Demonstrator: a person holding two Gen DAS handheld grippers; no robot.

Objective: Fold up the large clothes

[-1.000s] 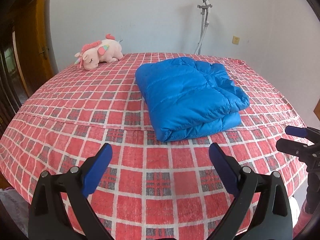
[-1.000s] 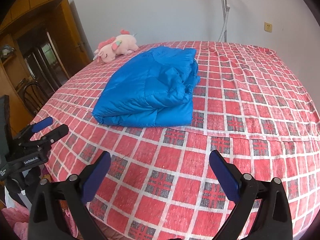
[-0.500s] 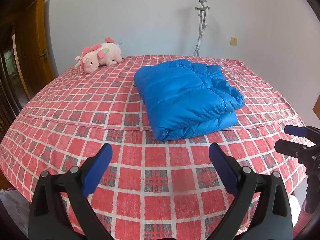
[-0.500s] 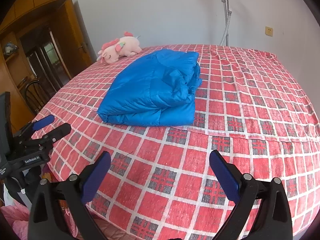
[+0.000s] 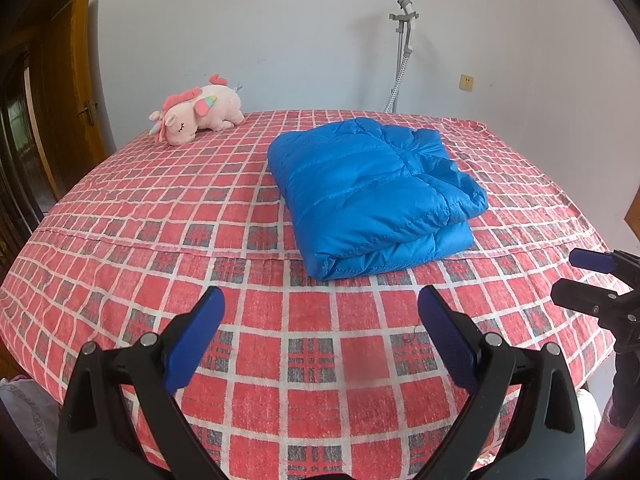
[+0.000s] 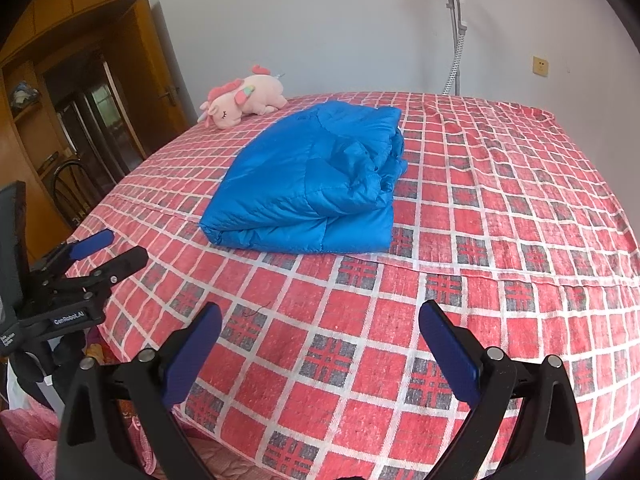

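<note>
Left wrist view: blue quilted jacket [image 5: 372,196] folded into a thick puffy rectangle, lying mid-bed on the red checked bedspread [image 5: 160,216], well ahead of the left gripper [image 5: 320,320]. Jaws spread wide, nothing between them. Right gripper [image 5: 576,276] at the right edge, also parted.

Right wrist view: same jacket [image 6: 312,184], rumpled sleeve folds on top, well ahead and slightly left of the right gripper [image 6: 320,336]. Jaws spread, empty. Left gripper [image 6: 108,248] off to the left, parted. Pink plush unicorn [image 6: 244,98] near the far edge.

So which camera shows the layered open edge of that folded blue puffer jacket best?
The right wrist view: the folded blue puffer jacket turns its stacked, bunched layers toward it. The left wrist view mostly shows the smooth top and rounded fold.
</note>
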